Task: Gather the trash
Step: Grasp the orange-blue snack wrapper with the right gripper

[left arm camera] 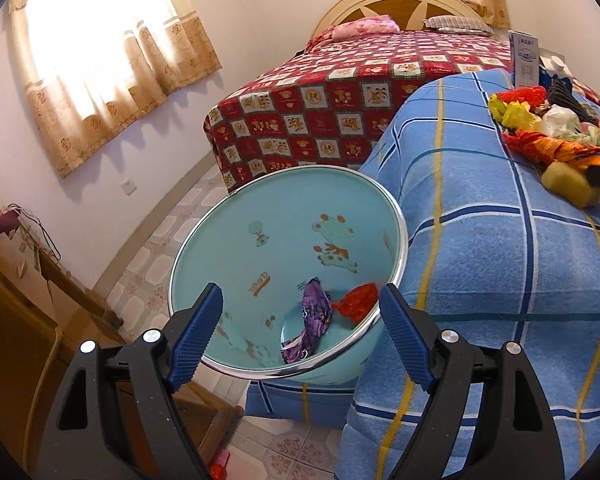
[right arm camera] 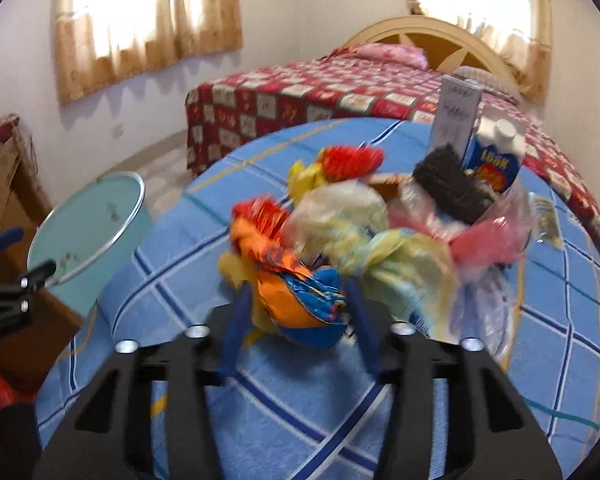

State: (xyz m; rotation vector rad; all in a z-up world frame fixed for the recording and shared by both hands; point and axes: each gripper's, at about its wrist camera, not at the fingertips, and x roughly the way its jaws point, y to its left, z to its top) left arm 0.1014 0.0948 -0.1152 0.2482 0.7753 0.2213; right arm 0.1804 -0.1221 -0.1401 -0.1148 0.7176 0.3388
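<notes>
A light blue bin [left arm camera: 284, 208] stands on the floor beside the table; a purple wrapper [left arm camera: 312, 320] and a red wrapper [left arm camera: 358, 300] lie in its bottom. My left gripper [left arm camera: 300, 296] hangs open just over the bin's near rim, with nothing pressed between its blue pads. A pile of crumpled wrappers and plastic bags [right arm camera: 364, 220] lies on the blue plaid table cloth [right arm camera: 300, 400]. My right gripper [right arm camera: 298, 296] is shut on an orange and blue wrapper [right arm camera: 296, 300] at the near edge of the pile. That view is blurred.
Behind the pile stand a milk carton [right arm camera: 496, 160], a white box [right arm camera: 456, 112] and a black knitted item [right arm camera: 448, 184]. A bed with a red patterned cover [left arm camera: 340, 92] fills the back. Wooden furniture [left arm camera: 20, 320] stands left of the bin. The floor is tiled.
</notes>
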